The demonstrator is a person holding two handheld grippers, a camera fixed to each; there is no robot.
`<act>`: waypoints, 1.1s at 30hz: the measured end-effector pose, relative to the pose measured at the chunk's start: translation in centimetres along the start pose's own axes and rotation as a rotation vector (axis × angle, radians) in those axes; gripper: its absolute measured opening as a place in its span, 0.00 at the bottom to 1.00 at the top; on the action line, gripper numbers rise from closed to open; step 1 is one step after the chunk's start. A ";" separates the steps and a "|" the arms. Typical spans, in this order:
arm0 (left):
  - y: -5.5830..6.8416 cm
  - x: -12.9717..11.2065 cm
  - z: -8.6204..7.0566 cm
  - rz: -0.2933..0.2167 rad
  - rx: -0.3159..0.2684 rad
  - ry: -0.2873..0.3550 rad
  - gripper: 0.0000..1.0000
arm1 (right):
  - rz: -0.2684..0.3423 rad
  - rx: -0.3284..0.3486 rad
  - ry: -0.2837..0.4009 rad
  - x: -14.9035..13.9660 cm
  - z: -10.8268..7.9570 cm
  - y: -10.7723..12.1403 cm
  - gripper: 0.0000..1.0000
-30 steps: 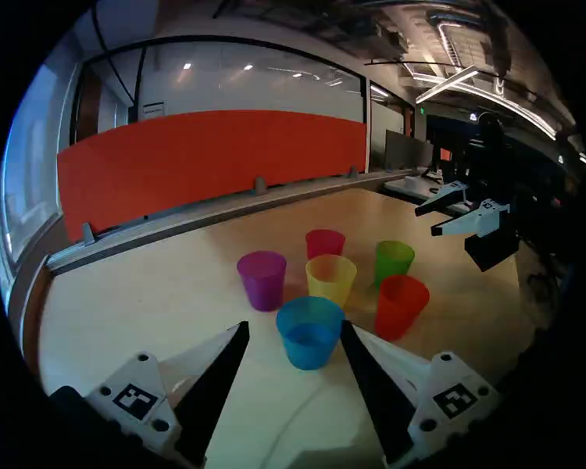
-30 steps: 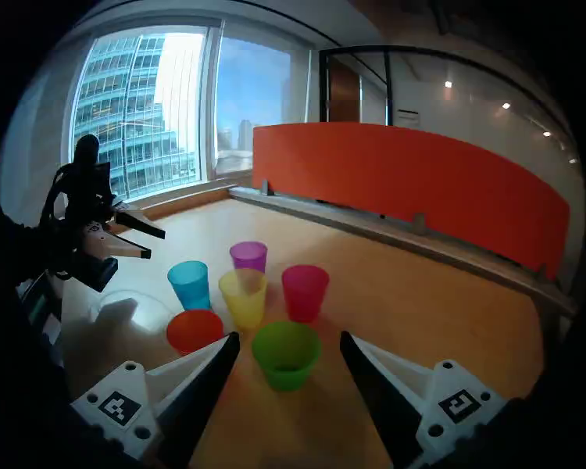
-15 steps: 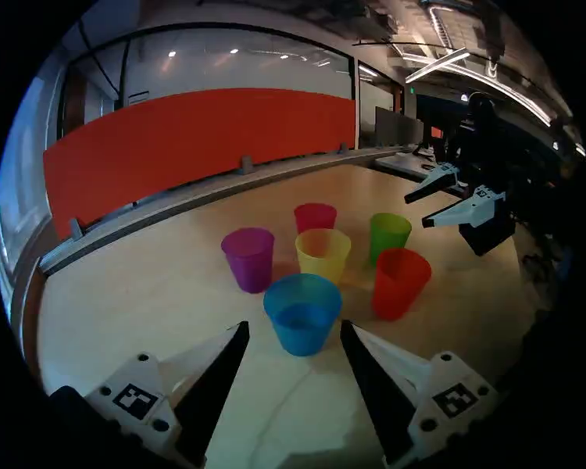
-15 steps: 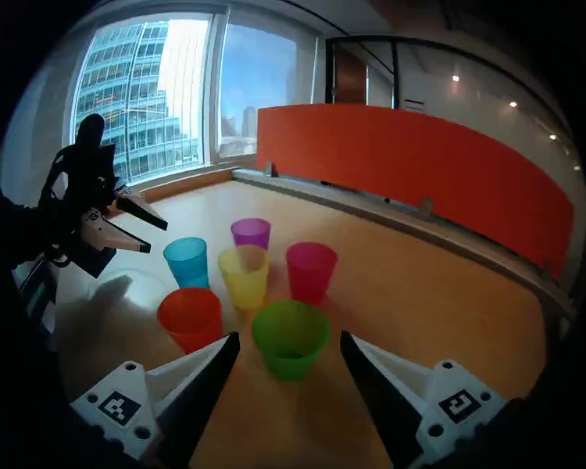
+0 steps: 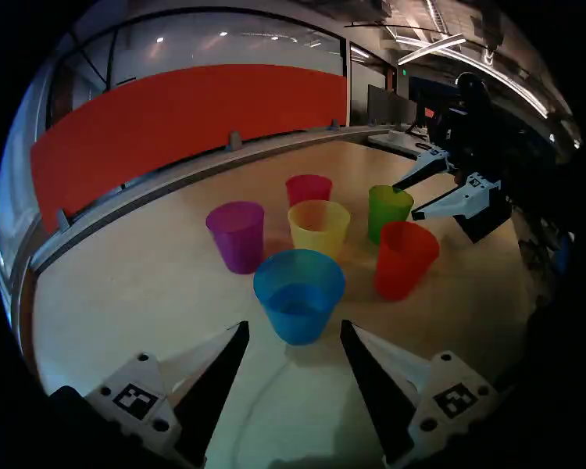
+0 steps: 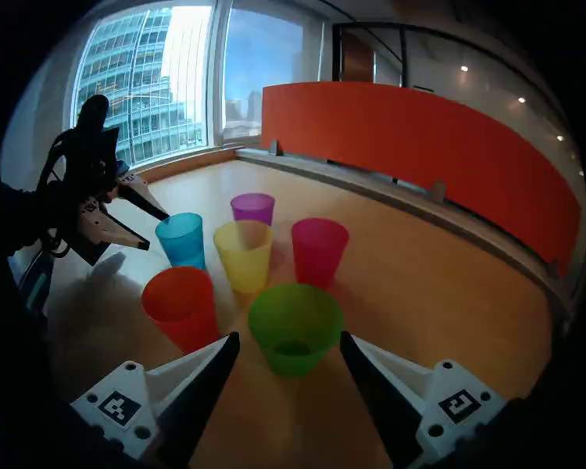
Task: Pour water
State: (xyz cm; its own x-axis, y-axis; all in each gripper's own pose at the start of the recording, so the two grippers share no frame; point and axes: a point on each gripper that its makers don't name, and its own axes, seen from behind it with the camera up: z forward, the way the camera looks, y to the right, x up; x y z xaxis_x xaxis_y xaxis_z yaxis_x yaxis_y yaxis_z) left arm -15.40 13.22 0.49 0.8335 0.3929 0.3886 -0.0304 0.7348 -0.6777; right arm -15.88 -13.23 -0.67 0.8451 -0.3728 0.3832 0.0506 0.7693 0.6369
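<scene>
Both grippers have come closer to the cups since a sec ago. Left gripper [image 5: 293, 324] is wide open, blue cup [image 5: 299, 295] at 12 o'clock just off its tips. Right gripper [image 6: 289, 336] is open too, green cup [image 6: 295, 328] right at its tips, 12 o'clock. Yellow cup [image 5: 319, 227] sits mid-cluster on the table [image 5: 137, 289].

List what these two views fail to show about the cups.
- Left gripper view: the base of the green cup, hidden behind the red cup.
- Left gripper view: the lower half of the pink cup, behind the yellow cup.
- Right gripper view: the lower part of the purple cup, behind the yellow cup.
- Both views: whether the yellow cup holds water; its own wall hides its bottom.
</scene>
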 end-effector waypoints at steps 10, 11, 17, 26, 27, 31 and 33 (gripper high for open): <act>-0.1 0.1 1.7 -0.001 -0.017 -0.019 0.86 | 0.011 0.007 -0.022 -0.7 1.5 0.2 1.00; -0.1 0.1 1.8 0.000 -0.019 -0.020 0.86 | 0.011 0.007 -0.023 -0.7 1.6 0.3 1.00; 0.2 0.5 2.7 0.008 -0.030 -0.023 0.86 | 0.013 0.009 -0.024 -0.7 2.2 0.5 1.00; 0.3 0.8 3.7 0.005 -0.039 -0.027 0.86 | 0.024 0.022 -0.022 -0.5 2.9 0.6 1.00; 0.3 0.8 3.8 0.004 -0.040 -0.027 0.86 | 0.024 0.023 -0.022 -0.5 2.9 0.6 1.00; 0.3 0.9 4.0 0.003 -0.044 -0.026 0.86 | 0.022 0.025 -0.022 -0.4 3.2 0.6 1.00; 0.2 1.0 4.2 0.003 -0.044 -0.026 0.86 | 0.021 0.025 -0.021 -0.3 3.3 0.6 1.00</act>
State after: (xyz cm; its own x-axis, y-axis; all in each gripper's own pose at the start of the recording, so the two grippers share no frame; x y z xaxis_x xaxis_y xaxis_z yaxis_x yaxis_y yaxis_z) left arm -16.85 16.10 3.31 0.8189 0.4097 0.4020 -0.0082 0.7086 -0.7056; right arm -17.85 -14.39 1.77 0.8343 -0.3681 0.4104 0.0197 0.7638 0.6451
